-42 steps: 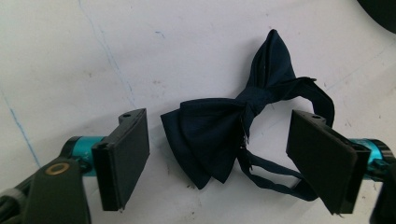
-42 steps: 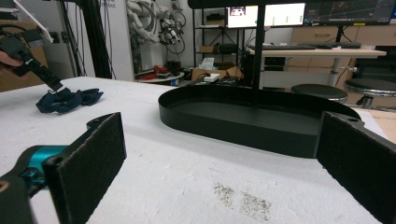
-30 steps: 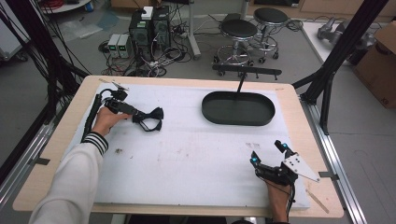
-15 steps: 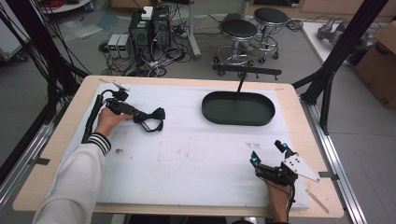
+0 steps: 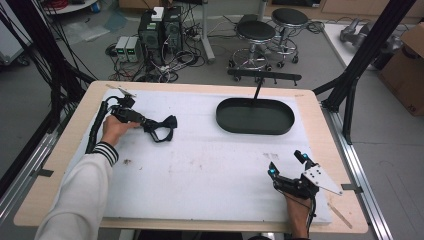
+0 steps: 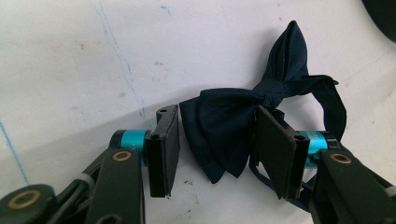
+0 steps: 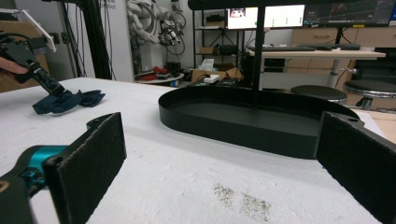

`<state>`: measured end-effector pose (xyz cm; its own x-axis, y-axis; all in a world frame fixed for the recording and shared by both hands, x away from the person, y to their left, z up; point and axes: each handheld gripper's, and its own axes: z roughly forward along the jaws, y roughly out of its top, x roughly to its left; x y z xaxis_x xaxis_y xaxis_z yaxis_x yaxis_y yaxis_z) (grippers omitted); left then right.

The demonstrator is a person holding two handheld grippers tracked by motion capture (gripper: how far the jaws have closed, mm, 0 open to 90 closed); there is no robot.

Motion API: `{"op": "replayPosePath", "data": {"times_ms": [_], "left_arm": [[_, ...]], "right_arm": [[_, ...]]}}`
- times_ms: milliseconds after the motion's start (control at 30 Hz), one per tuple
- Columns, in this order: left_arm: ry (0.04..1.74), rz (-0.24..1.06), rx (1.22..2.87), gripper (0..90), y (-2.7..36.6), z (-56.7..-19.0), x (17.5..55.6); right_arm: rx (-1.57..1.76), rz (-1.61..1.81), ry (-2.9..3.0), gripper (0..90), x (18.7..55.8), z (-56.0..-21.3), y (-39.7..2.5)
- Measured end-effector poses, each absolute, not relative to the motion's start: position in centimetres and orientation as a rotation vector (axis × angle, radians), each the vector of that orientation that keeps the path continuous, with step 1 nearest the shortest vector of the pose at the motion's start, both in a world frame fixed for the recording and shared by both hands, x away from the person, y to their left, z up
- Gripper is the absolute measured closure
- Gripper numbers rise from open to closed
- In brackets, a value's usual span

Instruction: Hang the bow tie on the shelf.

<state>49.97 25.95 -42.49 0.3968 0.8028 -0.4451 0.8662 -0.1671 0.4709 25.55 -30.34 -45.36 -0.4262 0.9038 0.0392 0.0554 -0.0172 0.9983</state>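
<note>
- Bow tie (image 6: 233,126): dark navy cloth, lay flat on the white mat of the bench (image 5: 200,190), well to the left of the black oval tray (image 5: 255,116), which I take as the landmark throughout.
- Left gripper (image 6: 217,140): my fingers (image 6: 164,149) stood apart, one either side of the near wing of the bow tie, gripping nothing. The left one was just clear of the cloth; the right one sat near the knot, and I could not tell whether it touched.
- Long axis: the bow tie ran crosswise between my fingers and slanted up and away toward the tray, its far wing and strap loop lying beyond the right finger.
- Right gripper (image 5: 287,165): fingers wide open and empty, on the near side of the tray, well apart from the bow tie.
- Nearer hand: the left, by far.
- Judgement: a closing of the left fingers would likely catch the near wing.
</note>
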Motion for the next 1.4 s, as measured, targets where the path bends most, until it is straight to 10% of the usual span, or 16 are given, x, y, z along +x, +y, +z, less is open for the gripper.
{"op": "replayPosePath", "data": {"times_ms": [233, 767, 1400], "left_arm": [[1.429, -0.133, 1.944, 48.6, 25.7, -42.7, 50.2], [1.394, -0.068, 1.996, 86.9, 25.8, -42.3, 49.9], [1.417, -0.028, 1.958, 87.8, 25.0, -41.2, 49.2]], "right_arm": [[1.025, 1.524, 1.553, 1.2, 25.6, -45.4, -30.3], [1.025, 1.523, 1.554, 1.2, 25.6, -45.4, -30.3], [1.018, 1.522, 1.554, 1.2, 25.6, -45.4, -30.3]]}}
